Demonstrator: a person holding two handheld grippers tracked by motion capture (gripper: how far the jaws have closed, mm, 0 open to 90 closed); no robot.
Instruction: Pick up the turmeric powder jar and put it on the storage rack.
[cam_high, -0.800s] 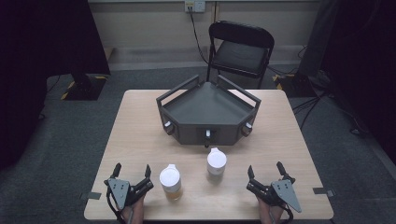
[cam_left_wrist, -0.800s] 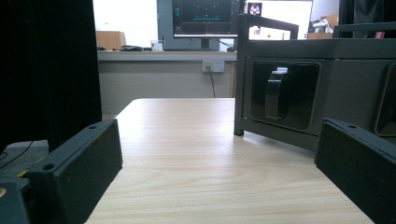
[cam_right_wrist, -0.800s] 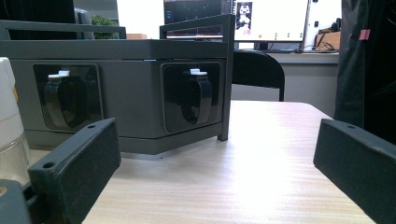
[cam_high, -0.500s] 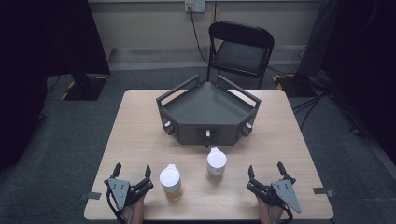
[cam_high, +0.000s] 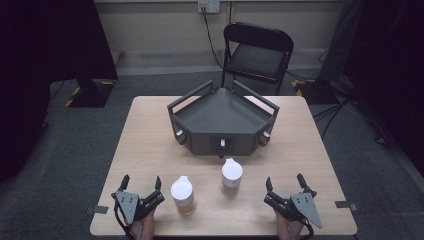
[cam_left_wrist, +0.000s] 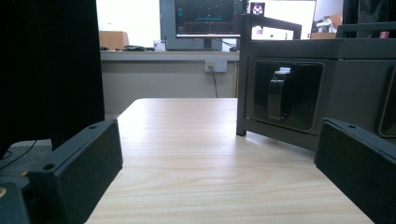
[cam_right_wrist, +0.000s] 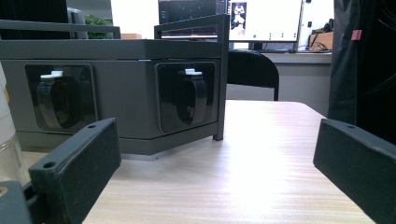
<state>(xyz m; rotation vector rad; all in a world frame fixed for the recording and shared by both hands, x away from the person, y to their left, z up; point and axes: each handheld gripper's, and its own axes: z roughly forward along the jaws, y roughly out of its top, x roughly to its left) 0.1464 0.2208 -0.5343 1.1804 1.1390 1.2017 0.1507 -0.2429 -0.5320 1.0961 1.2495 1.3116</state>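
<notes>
Nothing has shifted since a moment ago: the left gripper (cam_high: 141, 186) and right gripper (cam_high: 284, 184) both rest at the table's (cam_high: 150, 150) near edge, jaws wide and empty. Between them stand two white-capped bottles (cam_high: 182, 194) (cam_high: 232, 173), just before the grey drawer box (cam_high: 222, 122), likely waiting for a first reach.

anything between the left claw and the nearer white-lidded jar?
Nothing. In the high view only bare table separates the open left claw from the white-lidded jar just beside it; they are apart, not touching.
</notes>
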